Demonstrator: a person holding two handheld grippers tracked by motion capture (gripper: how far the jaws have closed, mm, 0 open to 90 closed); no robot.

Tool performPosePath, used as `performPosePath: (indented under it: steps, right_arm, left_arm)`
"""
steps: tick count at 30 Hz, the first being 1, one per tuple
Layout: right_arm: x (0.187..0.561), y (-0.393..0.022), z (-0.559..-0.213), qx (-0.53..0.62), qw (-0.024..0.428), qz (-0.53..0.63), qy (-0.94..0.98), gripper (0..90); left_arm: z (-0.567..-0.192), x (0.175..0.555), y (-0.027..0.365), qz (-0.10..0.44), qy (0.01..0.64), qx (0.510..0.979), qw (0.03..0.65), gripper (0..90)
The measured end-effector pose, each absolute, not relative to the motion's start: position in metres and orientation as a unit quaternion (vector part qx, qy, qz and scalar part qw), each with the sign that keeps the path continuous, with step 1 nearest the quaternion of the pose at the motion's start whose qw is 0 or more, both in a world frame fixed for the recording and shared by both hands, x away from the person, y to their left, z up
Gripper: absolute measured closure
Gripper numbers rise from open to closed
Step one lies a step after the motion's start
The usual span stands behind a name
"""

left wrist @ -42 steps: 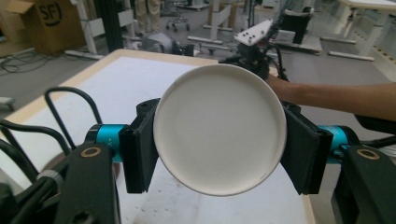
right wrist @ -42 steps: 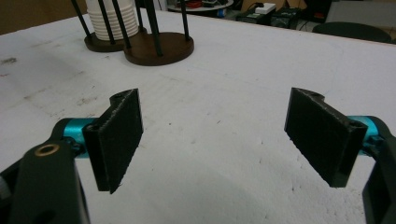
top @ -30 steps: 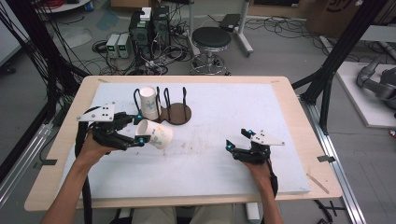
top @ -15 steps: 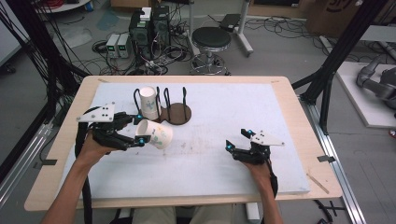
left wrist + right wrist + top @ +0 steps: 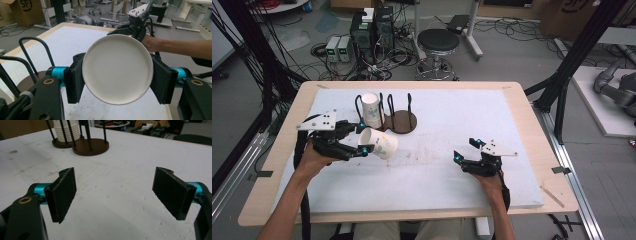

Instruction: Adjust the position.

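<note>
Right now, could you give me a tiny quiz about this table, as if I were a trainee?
1. True or false: the left tongs clamp a paper cup.
2. Are the right tongs A) gripping a cup, B) open with nothing between them?
3. What stands in the wire rack?

Key: 1 true. 2 B. 3 A stack of paper cups.
</note>
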State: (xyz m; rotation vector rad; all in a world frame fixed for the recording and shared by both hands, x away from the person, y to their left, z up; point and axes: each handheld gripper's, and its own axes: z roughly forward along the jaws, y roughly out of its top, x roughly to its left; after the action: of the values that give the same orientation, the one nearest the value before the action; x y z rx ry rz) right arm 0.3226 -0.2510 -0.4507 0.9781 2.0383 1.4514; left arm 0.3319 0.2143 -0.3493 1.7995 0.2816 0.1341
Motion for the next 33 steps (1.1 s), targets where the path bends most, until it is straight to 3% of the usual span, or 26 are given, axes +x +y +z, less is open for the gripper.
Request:
performPosePath:
  steps: [33]
  right_arm:
    - [0.326,-0.234,-0.372,0.195,0.149,0.592,0.767,19.7]
  left_arm:
    - [-0.36,0.336,0.191,0.043,0.113,0.765,0.632,36.3]
